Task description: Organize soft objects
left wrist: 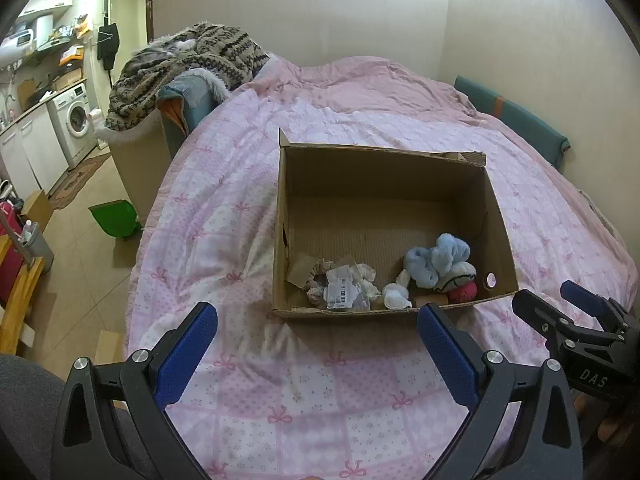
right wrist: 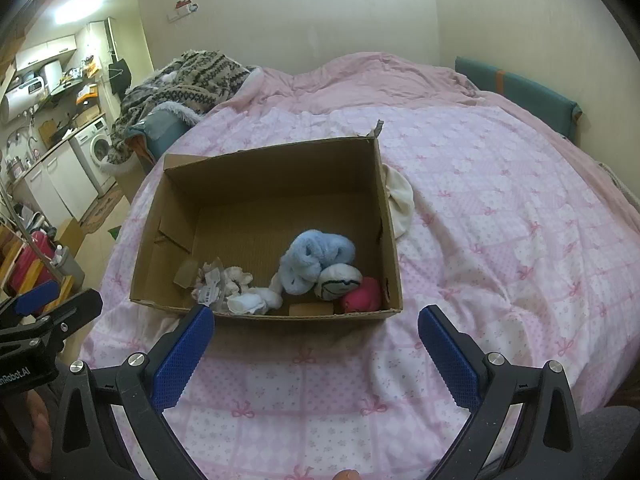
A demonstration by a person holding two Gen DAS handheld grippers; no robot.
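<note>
both hand-held grippers gape empty before the cardboard box of, seemingly, socks

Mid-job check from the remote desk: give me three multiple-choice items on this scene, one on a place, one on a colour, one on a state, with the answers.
1. Where does the cream-white soft cloth lie?
A. inside the box
B. on the quilt against the box's outer wall
C. on the floor

2. What colour is the fluffy rolled bundle in the brown cardboard box?
A. light blue
B. green
C. black

3. How do the left gripper and right gripper stand?
A. both shut on socks
B. one shut
C. both open, holding nothing

Answers: 1 B, it rests on the pink quilt outside the wall; 2 A, pale blue fleece; 3 C, fingers wide apart, only quilt between.
</note>
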